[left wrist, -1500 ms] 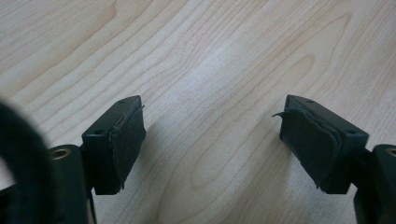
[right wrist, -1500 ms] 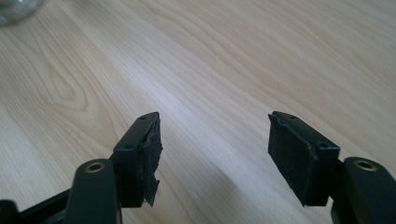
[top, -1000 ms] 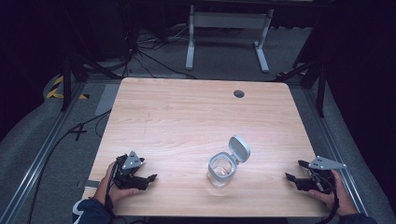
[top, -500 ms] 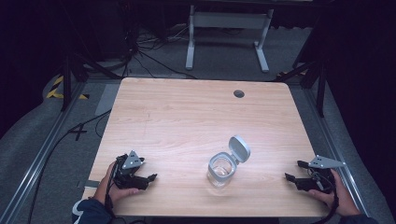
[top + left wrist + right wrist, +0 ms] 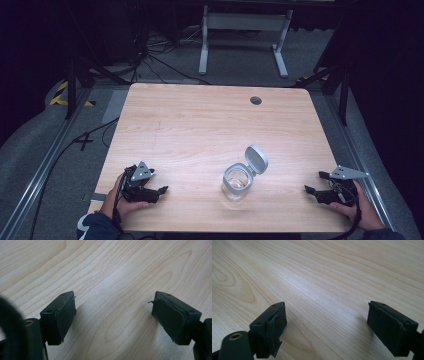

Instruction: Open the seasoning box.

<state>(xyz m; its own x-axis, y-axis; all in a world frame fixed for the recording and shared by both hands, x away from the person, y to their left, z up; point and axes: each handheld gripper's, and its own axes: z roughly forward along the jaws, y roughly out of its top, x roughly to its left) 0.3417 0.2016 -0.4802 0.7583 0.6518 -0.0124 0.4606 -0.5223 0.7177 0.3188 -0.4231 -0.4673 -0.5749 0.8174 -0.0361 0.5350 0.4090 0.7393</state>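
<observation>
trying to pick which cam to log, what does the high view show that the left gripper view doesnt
High view alone: a clear jar with its hinged lid flipped open, the right gripper at the table's right edge, both hands, the cable hole, and the floor beyond. Left gripper view alone: the worn black pads close up, jaws wide apart over bare wood. Shared: the wooden table and the left gripper, open and holding nothing.

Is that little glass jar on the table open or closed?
Open. The jar stands upright and its grey lid is flipped up behind the mouth, which is uncovered.
</observation>
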